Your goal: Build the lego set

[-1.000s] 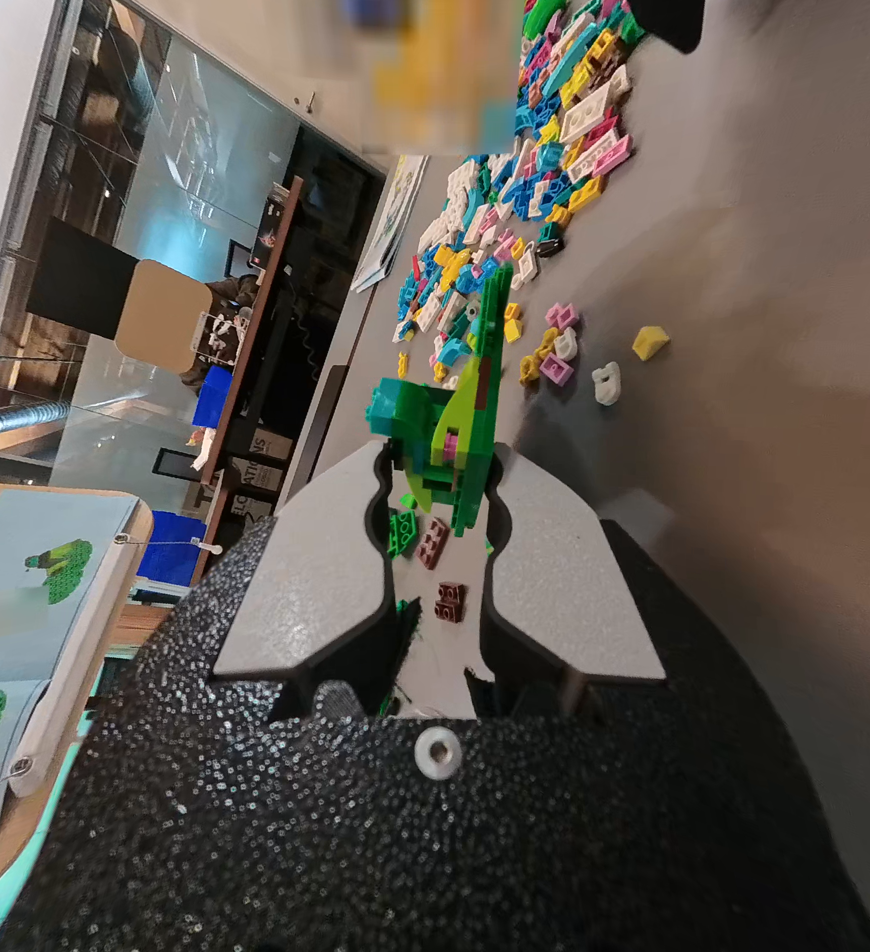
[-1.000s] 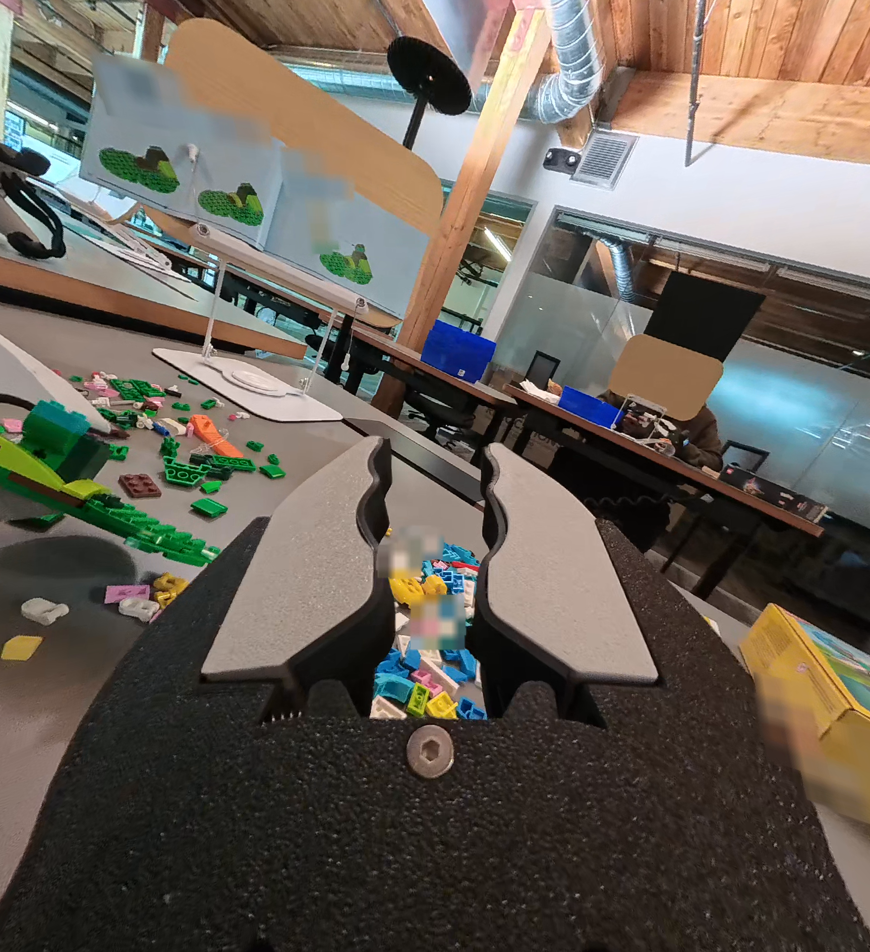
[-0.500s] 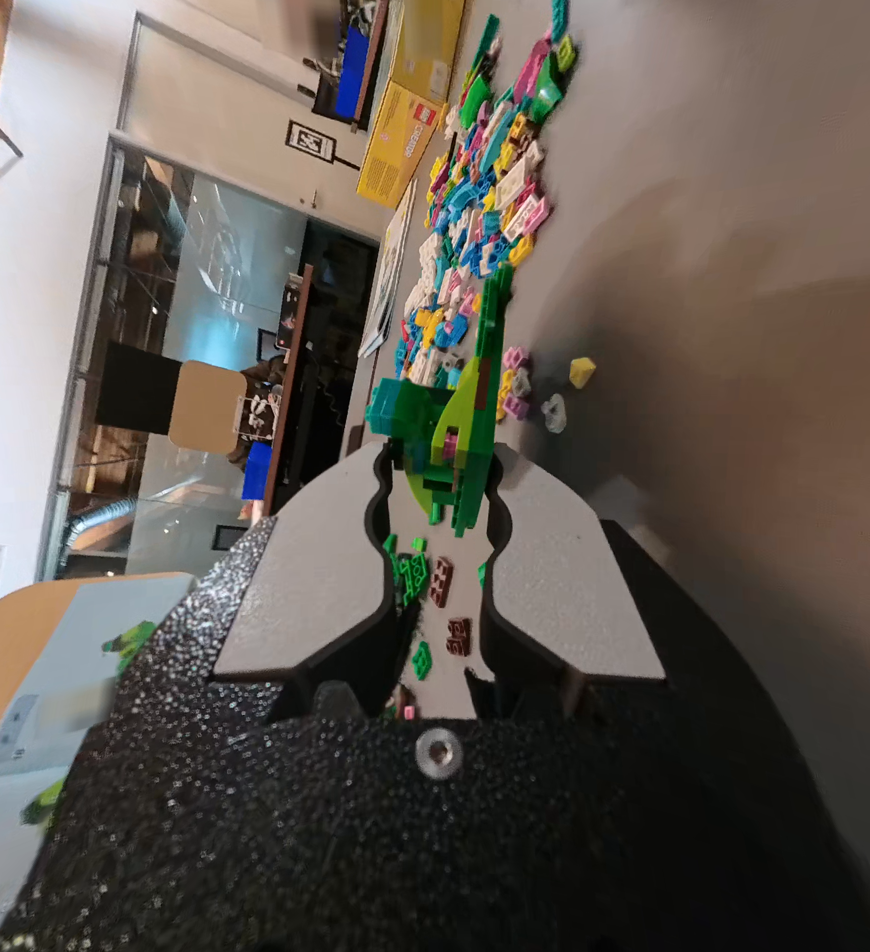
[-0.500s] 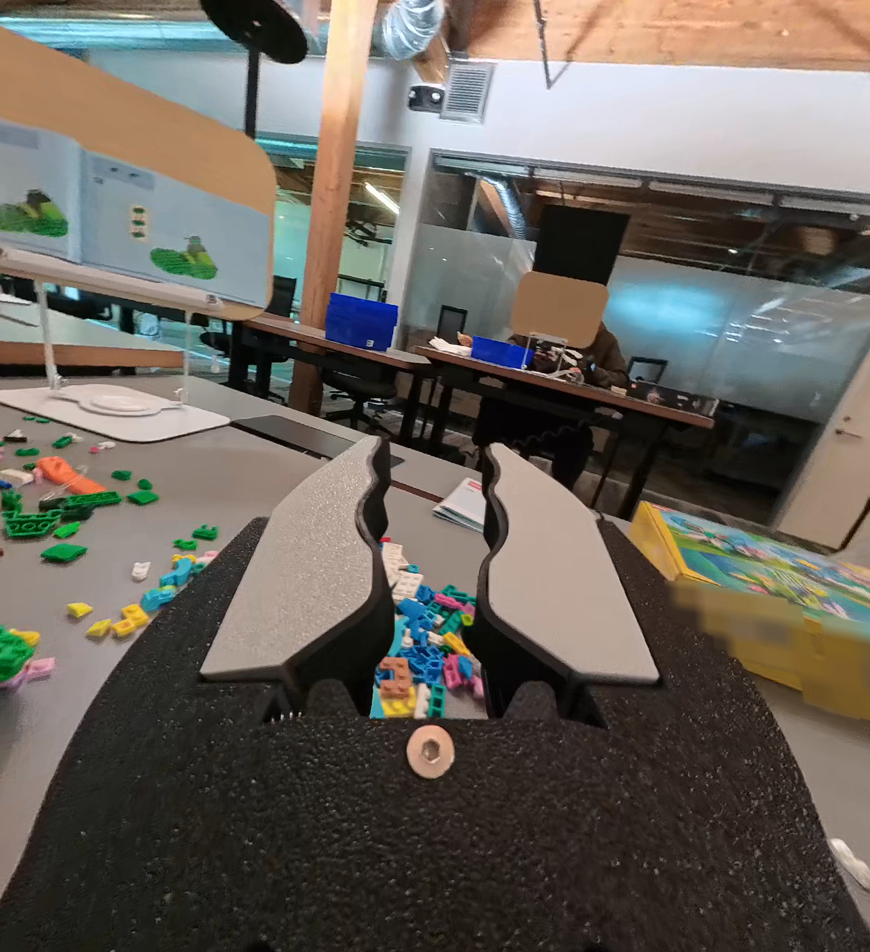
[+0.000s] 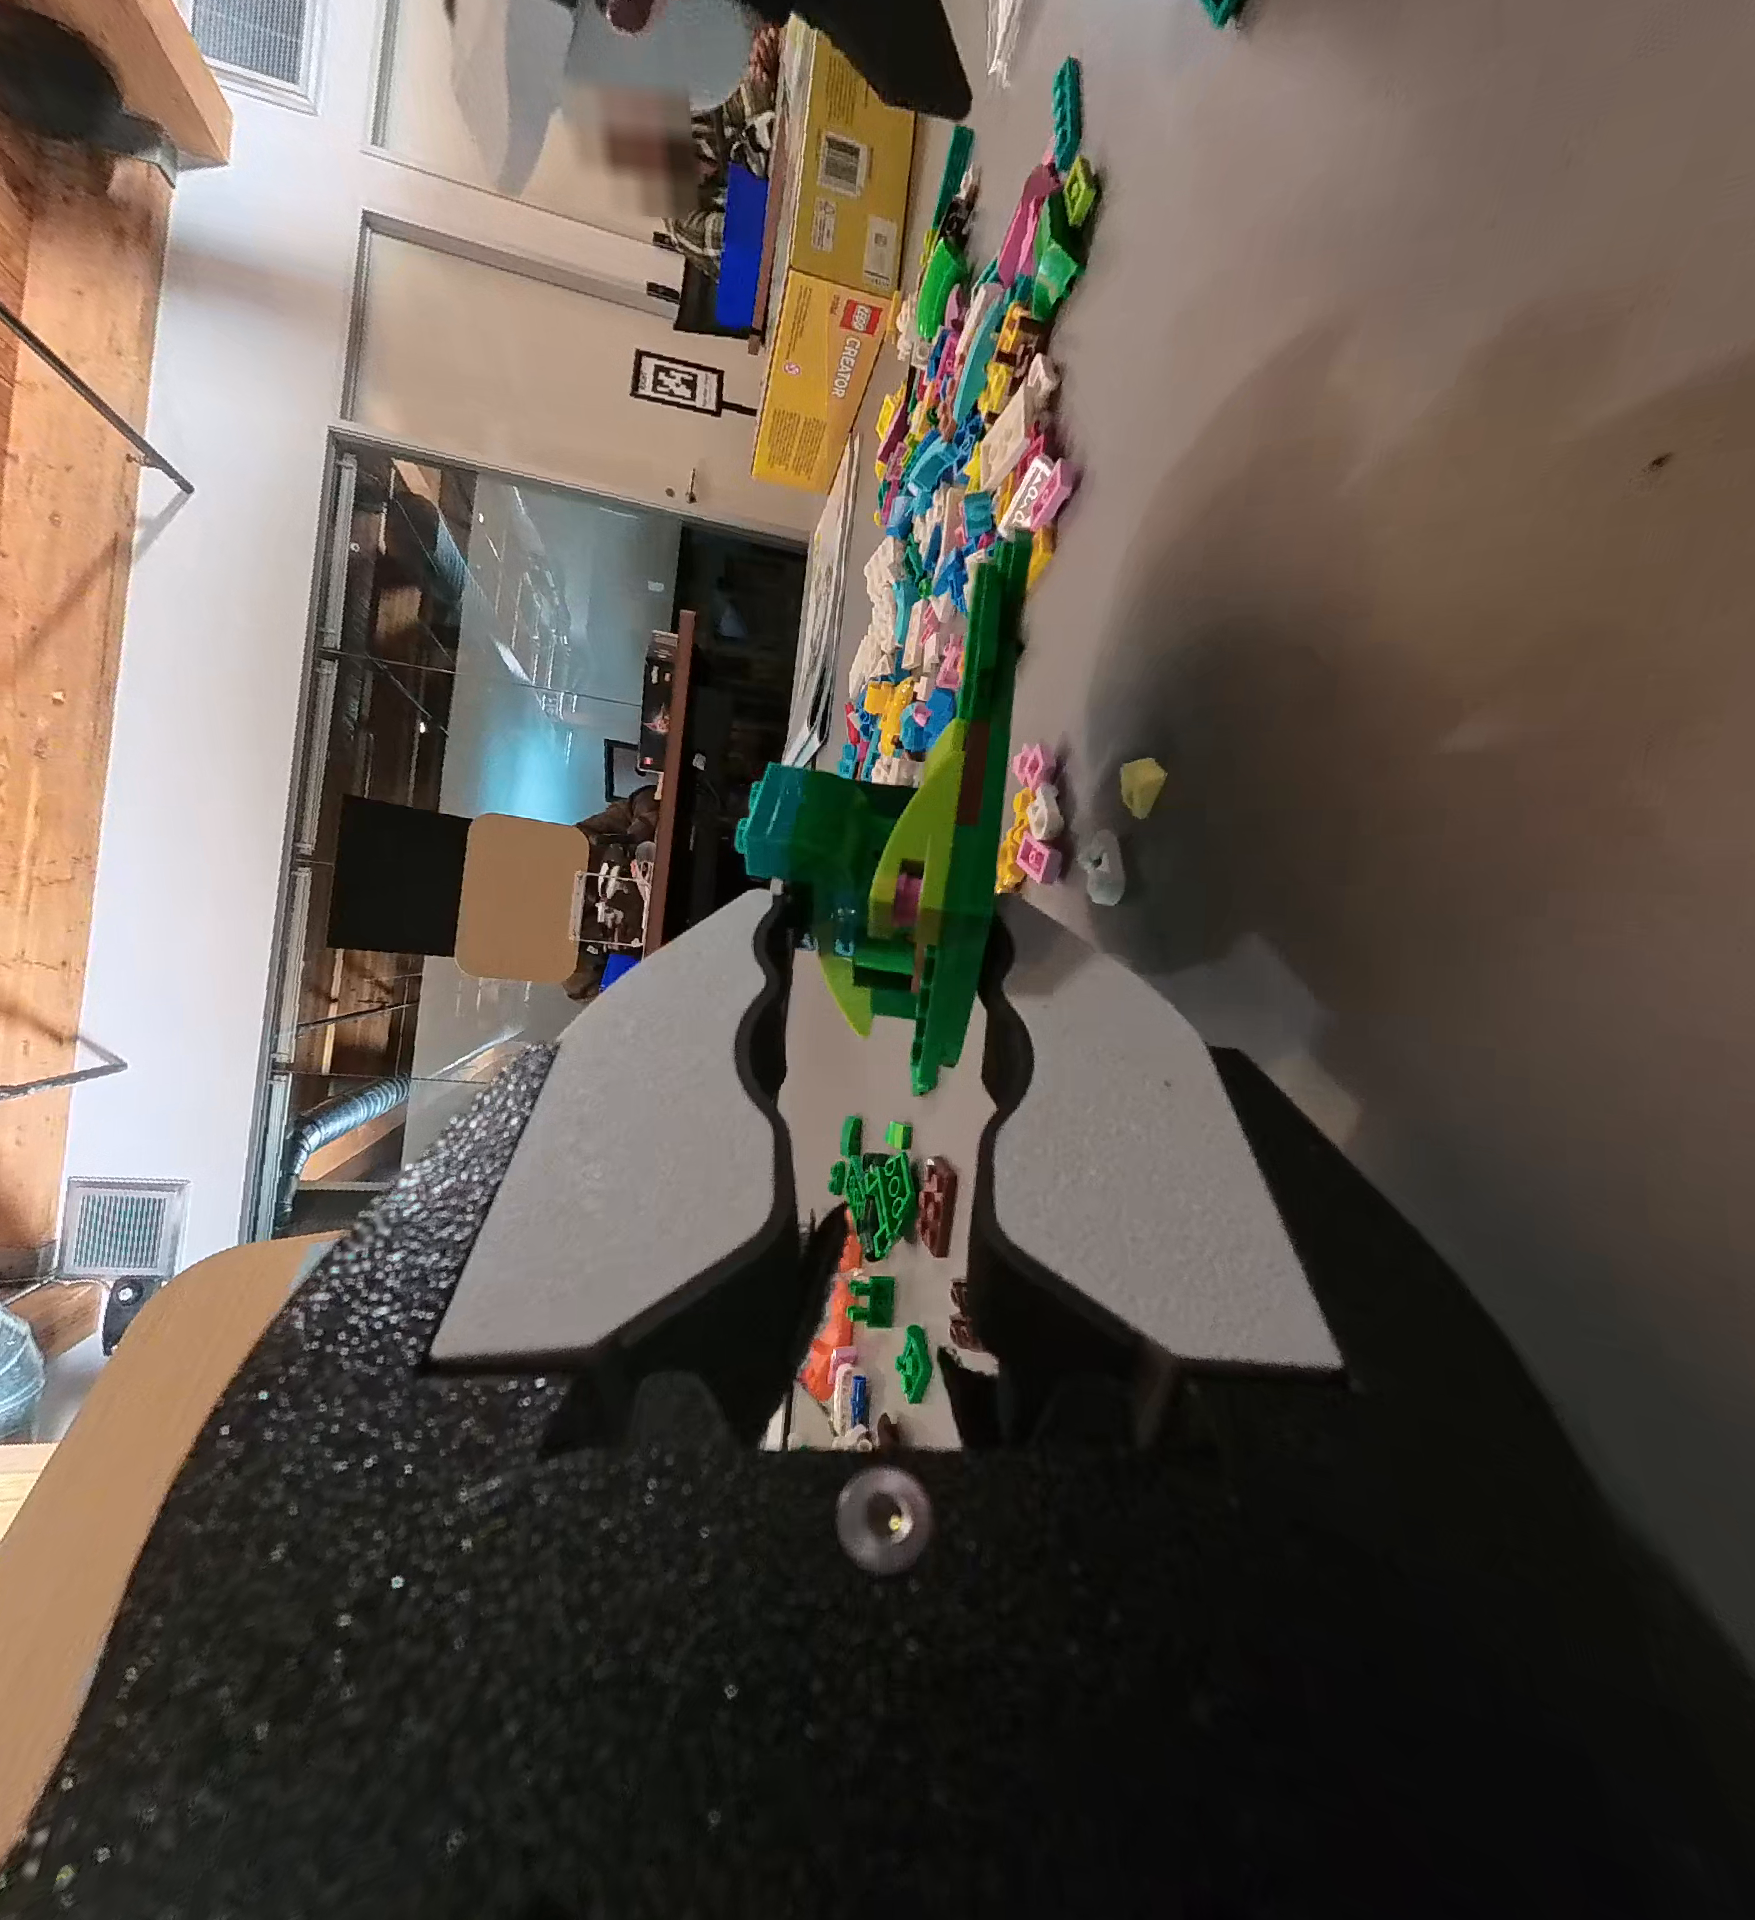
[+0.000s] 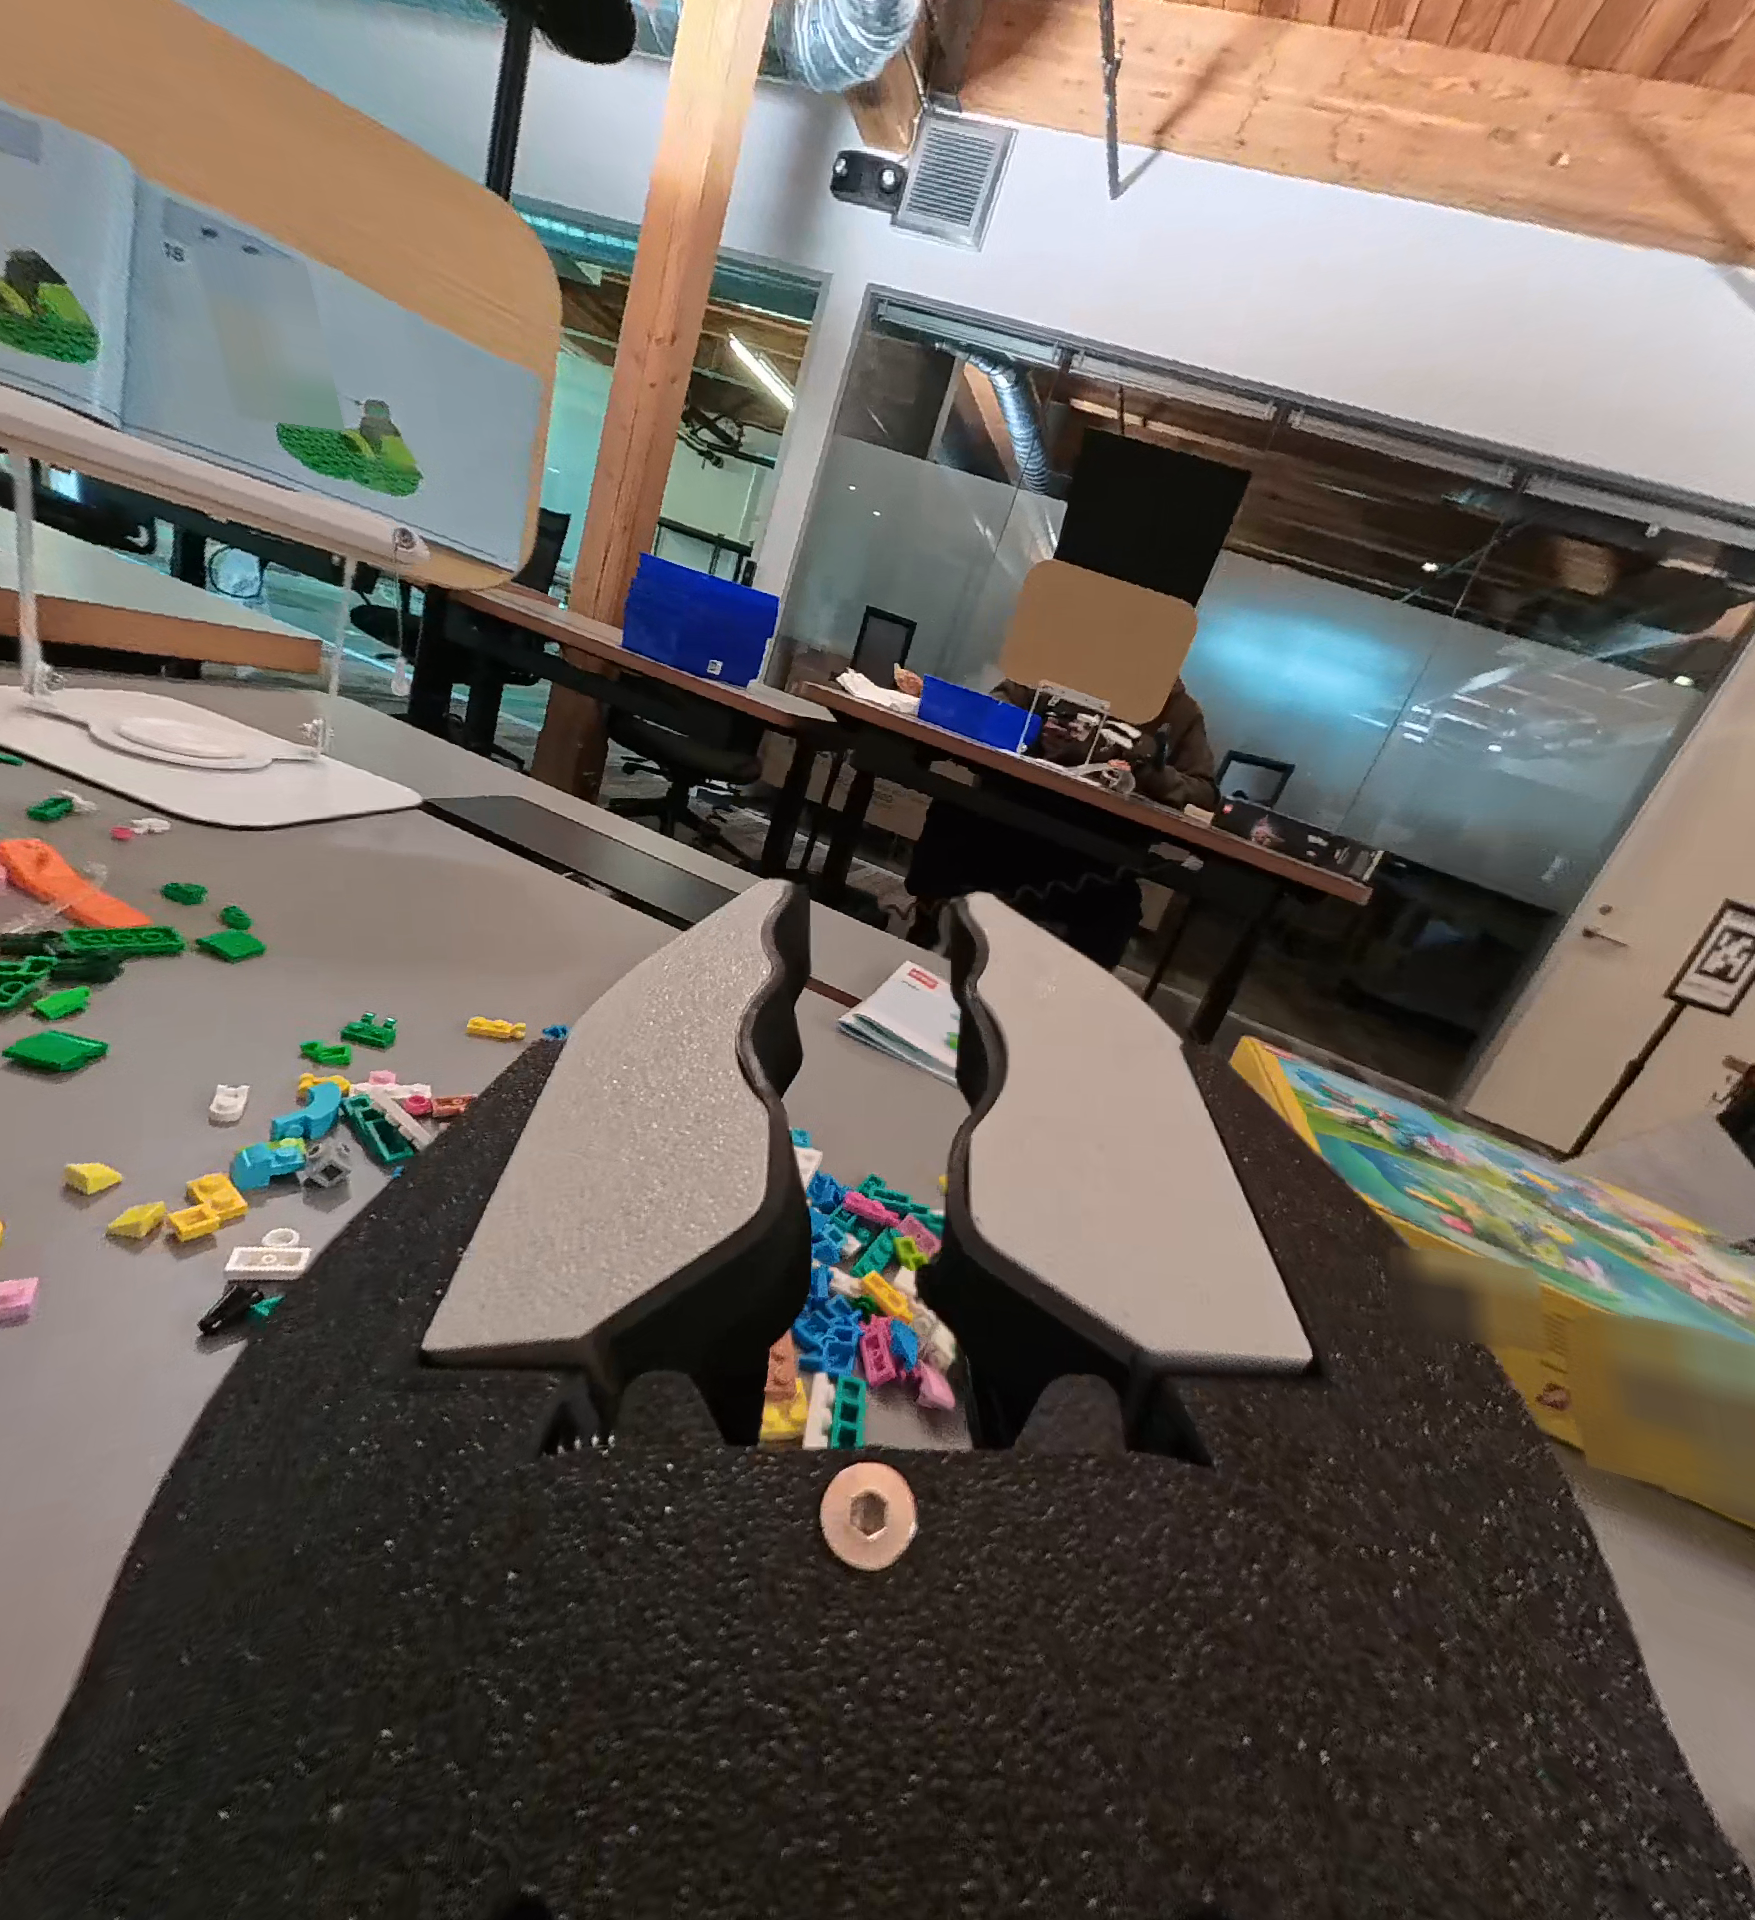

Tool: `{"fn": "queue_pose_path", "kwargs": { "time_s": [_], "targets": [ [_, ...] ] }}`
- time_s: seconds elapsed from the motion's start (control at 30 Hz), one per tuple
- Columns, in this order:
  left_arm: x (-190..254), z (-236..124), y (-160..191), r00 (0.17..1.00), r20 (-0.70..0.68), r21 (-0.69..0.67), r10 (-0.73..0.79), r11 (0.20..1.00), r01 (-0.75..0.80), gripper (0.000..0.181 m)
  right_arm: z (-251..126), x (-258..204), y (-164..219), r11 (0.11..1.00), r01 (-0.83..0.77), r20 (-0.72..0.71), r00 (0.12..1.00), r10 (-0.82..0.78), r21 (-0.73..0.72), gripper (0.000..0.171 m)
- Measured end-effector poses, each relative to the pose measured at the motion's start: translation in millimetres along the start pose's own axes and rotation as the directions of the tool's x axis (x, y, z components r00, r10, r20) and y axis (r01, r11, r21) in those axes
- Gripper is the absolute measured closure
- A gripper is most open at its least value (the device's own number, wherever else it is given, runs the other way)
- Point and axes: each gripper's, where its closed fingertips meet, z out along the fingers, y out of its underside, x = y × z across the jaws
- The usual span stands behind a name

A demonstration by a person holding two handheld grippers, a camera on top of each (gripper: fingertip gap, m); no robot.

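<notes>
Gripping green lego model (image 5: 914,883) (left gripper (image 5: 883,920)); seemingly tilted.

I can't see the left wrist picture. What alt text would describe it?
The left gripper grips a partly built green lego model between its grey fingers, the view rolled sideways. Beyond lie a pile of colourful loose bricks on a grey table and a yellow box.

The green and lime build (image 5: 940,862) is showing a teal block, while the box (image 6: 1538,1278) is showing yellow sides.
</notes>
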Motion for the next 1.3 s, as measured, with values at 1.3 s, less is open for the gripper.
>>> {"fn": "queue_pose_path", "kwargs": {
  "time_s": [1.3],
  "targets": [
    [5.0, -9.8, -24.8, 0.994, 0.03, 0.105, 0.11, 0.988, -0.112, 0.148, 5.8, -20.5, 32.2, 0.994, 0.088, 0.044, 0.995, -0.085, -0.071, 0.163]
  ]
}}
